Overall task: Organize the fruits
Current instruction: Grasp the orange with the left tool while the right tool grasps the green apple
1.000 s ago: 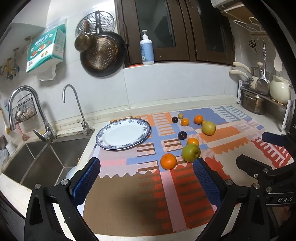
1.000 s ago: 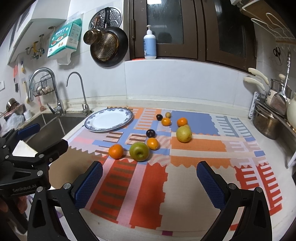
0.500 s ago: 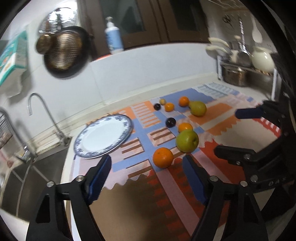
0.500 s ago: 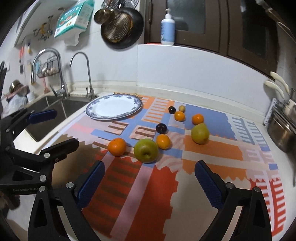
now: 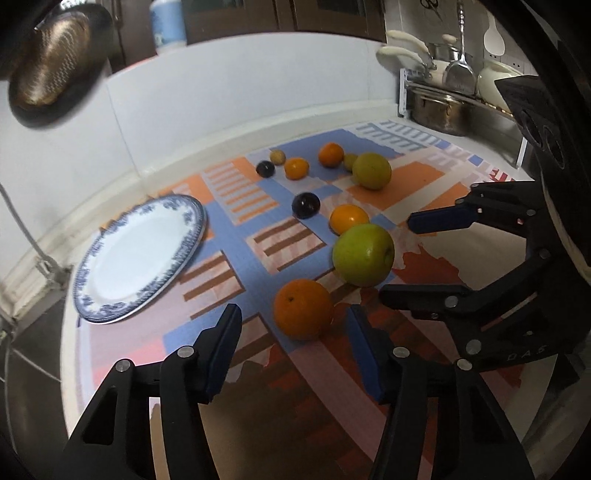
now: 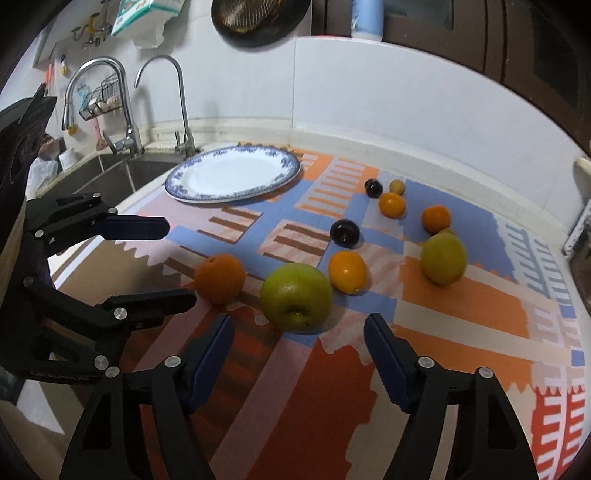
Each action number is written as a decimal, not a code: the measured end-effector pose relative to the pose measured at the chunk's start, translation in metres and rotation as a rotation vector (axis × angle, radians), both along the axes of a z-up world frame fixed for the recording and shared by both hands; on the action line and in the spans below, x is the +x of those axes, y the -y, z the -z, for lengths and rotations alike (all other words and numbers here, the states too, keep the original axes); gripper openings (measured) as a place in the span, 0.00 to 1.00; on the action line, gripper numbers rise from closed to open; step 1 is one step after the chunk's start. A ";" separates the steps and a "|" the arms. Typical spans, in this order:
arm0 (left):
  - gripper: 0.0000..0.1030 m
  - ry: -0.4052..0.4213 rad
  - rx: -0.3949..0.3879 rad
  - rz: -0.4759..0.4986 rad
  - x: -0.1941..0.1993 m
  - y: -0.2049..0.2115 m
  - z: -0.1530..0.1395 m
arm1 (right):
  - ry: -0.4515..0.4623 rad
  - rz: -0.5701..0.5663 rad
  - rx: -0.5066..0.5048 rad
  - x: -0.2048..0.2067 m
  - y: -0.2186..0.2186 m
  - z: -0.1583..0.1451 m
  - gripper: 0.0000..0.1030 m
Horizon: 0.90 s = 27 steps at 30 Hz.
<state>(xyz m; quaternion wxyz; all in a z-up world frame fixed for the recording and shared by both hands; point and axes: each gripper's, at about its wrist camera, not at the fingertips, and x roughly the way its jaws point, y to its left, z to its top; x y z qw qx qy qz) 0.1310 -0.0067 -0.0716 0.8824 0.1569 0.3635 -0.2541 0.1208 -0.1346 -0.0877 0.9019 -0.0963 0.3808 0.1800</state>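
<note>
Both spread grippers face fruit; green apple [image 6: 295,297] stem toward right gripper [image 6: 298,356].

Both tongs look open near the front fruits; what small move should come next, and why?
Probably ease the left tongs forward around the orange: they are open, it sits just ahead between the fingers, and the plate holds no fruit.

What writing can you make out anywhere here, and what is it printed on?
"DAS": on the black frame of the right tongs, seen from the left camera.
Left tongs: a line of lettering on the frame, too blurred to read.
Green-and-white box on the wall: printing too small to read.
Blue-labelled bottle: label blurred, unreadable.
</note>
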 end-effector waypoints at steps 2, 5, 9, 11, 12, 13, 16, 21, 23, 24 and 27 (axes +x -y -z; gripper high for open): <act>0.51 -0.017 -0.002 0.018 0.006 0.001 0.003 | -0.016 -0.007 0.001 0.007 -0.002 0.004 0.66; 0.51 -0.035 0.001 0.037 0.013 0.002 0.007 | -0.032 -0.013 -0.002 0.014 -0.005 0.009 0.64; 0.51 -0.065 -0.011 0.057 0.020 0.003 0.012 | -0.042 -0.018 -0.011 0.020 -0.007 0.012 0.59; 0.51 -0.076 -0.016 0.065 0.023 0.003 0.014 | -0.050 -0.019 -0.011 0.023 -0.008 0.013 0.57; 0.49 -0.082 -0.017 0.068 0.025 0.004 0.015 | -0.053 -0.020 -0.009 0.024 -0.008 0.014 0.56; 0.46 -0.091 -0.020 0.073 0.026 0.004 0.016 | -0.054 -0.018 -0.009 0.025 -0.008 0.014 0.56; 0.40 -0.109 -0.029 0.089 0.029 0.005 0.018 | -0.058 -0.011 -0.003 0.027 -0.006 0.014 0.55; 0.39 -0.111 -0.029 0.081 0.028 0.003 0.017 | -0.057 -0.021 0.006 0.029 -0.008 0.014 0.50; 0.39 -0.111 -0.030 0.064 0.028 0.000 0.016 | -0.053 -0.018 0.004 0.029 -0.009 0.014 0.50; 0.39 -0.109 -0.032 0.054 0.028 -0.002 0.015 | -0.051 -0.017 0.001 0.029 -0.009 0.014 0.50; 0.39 -0.099 -0.039 0.022 0.026 -0.007 0.011 | -0.046 -0.012 -0.004 0.029 -0.011 0.013 0.49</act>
